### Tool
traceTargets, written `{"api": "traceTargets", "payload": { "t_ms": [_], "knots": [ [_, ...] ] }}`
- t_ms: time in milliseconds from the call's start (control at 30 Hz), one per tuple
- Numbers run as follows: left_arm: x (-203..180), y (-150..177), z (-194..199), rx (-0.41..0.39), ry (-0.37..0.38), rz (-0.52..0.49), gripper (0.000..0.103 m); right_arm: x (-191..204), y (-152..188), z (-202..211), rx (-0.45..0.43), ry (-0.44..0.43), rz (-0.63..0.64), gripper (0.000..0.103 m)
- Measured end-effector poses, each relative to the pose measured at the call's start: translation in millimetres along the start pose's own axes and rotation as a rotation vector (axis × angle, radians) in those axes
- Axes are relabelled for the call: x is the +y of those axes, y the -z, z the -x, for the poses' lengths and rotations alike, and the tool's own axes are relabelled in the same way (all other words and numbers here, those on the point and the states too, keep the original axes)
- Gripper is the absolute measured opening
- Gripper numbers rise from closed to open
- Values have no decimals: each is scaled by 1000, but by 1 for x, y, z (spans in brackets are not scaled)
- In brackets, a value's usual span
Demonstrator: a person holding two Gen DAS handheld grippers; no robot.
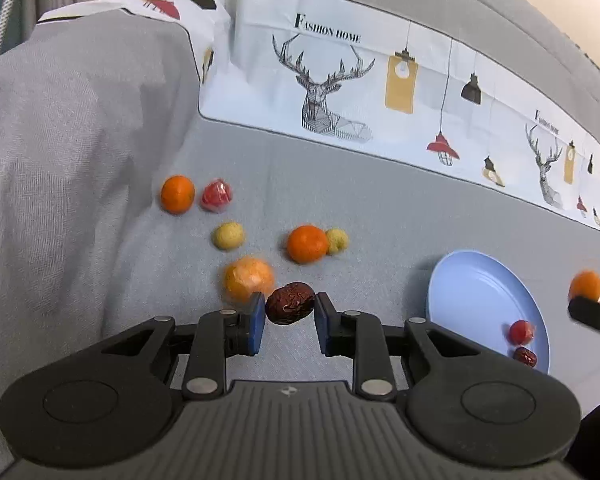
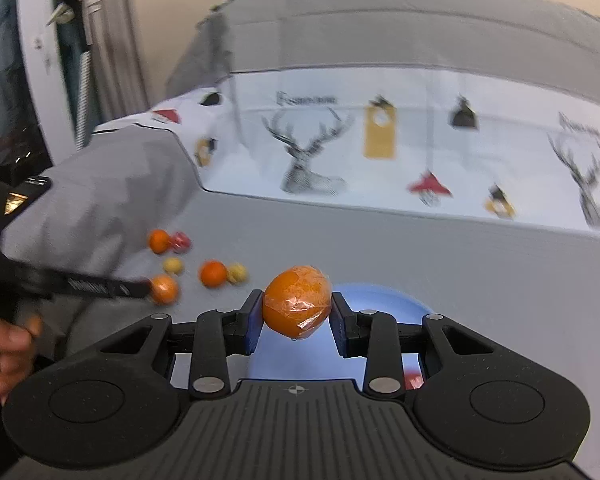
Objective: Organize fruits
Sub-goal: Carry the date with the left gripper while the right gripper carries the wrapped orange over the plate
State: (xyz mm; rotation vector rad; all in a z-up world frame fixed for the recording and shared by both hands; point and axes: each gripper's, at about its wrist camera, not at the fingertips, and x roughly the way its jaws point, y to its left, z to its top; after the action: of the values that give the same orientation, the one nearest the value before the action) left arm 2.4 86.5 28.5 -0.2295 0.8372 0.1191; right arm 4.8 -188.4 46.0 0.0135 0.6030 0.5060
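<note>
My left gripper [image 1: 290, 306] is shut on a dark red date [image 1: 290, 303], held just above the grey sofa seat. Behind it lie a wrapped orange [image 1: 248, 279], two oranges [image 1: 307, 243] [image 1: 177, 194], a wrapped red fruit [image 1: 217, 195] and two yellow fruits [image 1: 228, 235] [image 1: 337, 241]. A blue plate [image 1: 472, 292] at the right holds a red fruit [image 1: 521, 332] and a date [image 1: 525, 357]. My right gripper [image 2: 297, 307] is shut on a wrapped orange [image 2: 297, 306] above the blue plate [image 2: 380, 300]; that orange also shows in the left wrist view [image 1: 587, 286].
The fruits lie on a grey sofa seat [image 1: 380, 208]. A white printed cloth with deer and lamps [image 1: 340, 80] covers the backrest. A grey armrest [image 1: 80, 140] rises at the left. The person's hand [image 2: 8, 344] and the left gripper's body [image 2: 80, 286] show in the right wrist view.
</note>
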Motion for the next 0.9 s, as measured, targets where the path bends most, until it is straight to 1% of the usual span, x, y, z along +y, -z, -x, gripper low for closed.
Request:
{"api": "traceTargets", "payload": {
  "t_ms": [67,167,267,333,400,500,600,767,900],
  "knots": [
    [-16,6,3,-1,-6,-21,29,-9,12,1,-4,8,-36,37],
    [-39,16,8,-42,-3,-80,29,-13,18,-3,-17,14,-44,36],
    [-56,26,10,-75,2,-119,29,-17,27,-13,7,20,-57,37],
    [-62,32,8,-82,36,-95,29,-17,29,-19,24,20,-46,37],
    [-68,40,5,-79,91,-77,29,-13,29,-21,19,17,-16,37],
    [-82,47,2,-96,104,-143,29,-13,30,-24,26,16,-12,37],
    [-86,49,0,-117,121,-160,29,-18,29,-24,23,24,-32,37],
    [-84,48,-6,-115,134,-135,29,-26,29,-23,18,32,-70,37],
    [-84,48,-7,-116,144,-139,29,-25,30,-26,29,30,-68,37]
  ]
}}
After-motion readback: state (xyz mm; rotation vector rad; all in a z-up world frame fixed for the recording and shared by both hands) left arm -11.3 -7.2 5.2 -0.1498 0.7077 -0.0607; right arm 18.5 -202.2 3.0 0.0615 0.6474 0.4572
